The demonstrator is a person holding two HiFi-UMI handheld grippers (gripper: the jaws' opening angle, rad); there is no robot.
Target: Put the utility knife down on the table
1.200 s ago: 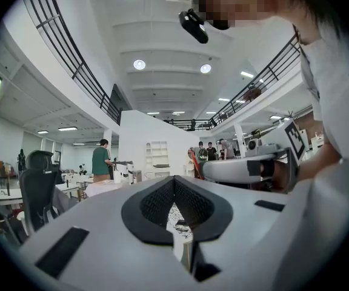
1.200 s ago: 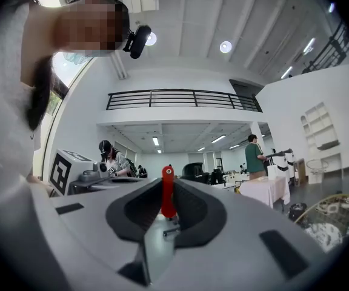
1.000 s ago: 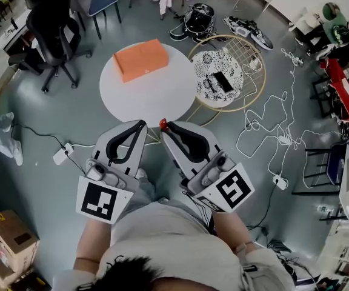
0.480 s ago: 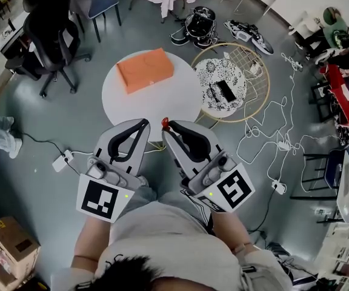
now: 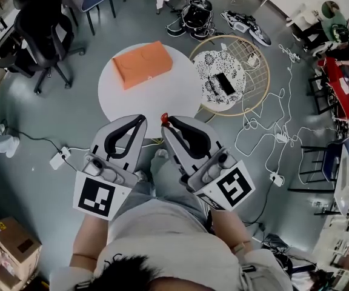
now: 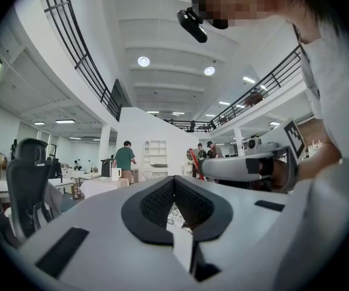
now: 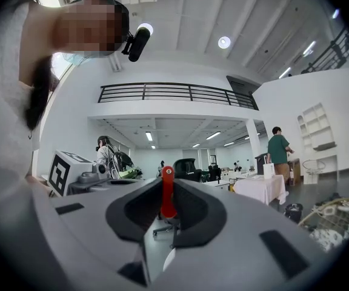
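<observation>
The red utility knife (image 5: 164, 119) (image 7: 167, 194) is clamped upright between the jaws of my right gripper (image 5: 167, 123) (image 7: 168, 187), and only its red end sticks out past the tips. The right gripper hangs in front of my body, just short of the near edge of the white round table (image 5: 162, 99). Beside it on the left, my left gripper (image 5: 139, 121) (image 6: 174, 183) is shut with nothing in it. Its tips also point at the table's near edge.
An orange box (image 5: 142, 60) lies on the far left of the table. A gold wire basket (image 5: 254, 96) with a patterned cloth and a black device stands to the right. There is a black office chair (image 5: 38, 29) at the far left, cables (image 5: 271, 126) on the floor to the right, and a power strip (image 5: 60, 158) at the left.
Both grippers have edged slightly forward toward the table's near edge. The right one still holds the knife and the left one has stayed shut.
</observation>
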